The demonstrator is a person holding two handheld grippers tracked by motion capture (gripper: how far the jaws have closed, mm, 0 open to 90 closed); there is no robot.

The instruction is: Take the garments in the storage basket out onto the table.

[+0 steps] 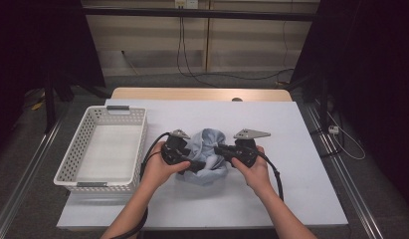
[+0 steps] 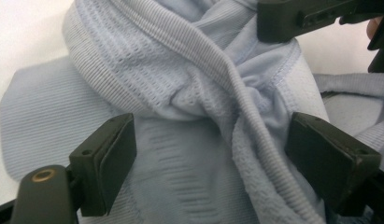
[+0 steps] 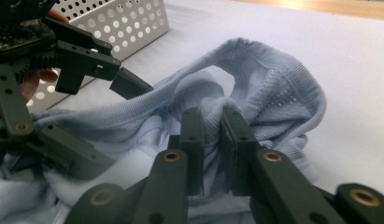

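A crumpled light blue knit garment [image 1: 208,142] lies on the white table cover, between the two hand-held grippers. My right gripper [image 3: 212,140] is shut on a raised fold of the garment [image 3: 273,88]; in the high view it [image 1: 218,149] reaches in from the right. My left gripper [image 2: 213,158] stands open, its jaws either side of a twisted ribbed band of the garment [image 2: 189,56], not clamping it. It comes in from the left in the high view [image 1: 196,166]. The right gripper view has it at the left, open [image 3: 87,107].
A white perforated basket [image 1: 75,149] stands at the table's left, with nothing in it, and its wall [image 3: 119,23] is close behind the left gripper. The white table cover [image 1: 291,149] stretches to the right and front. Cables hang behind the table's far edge.
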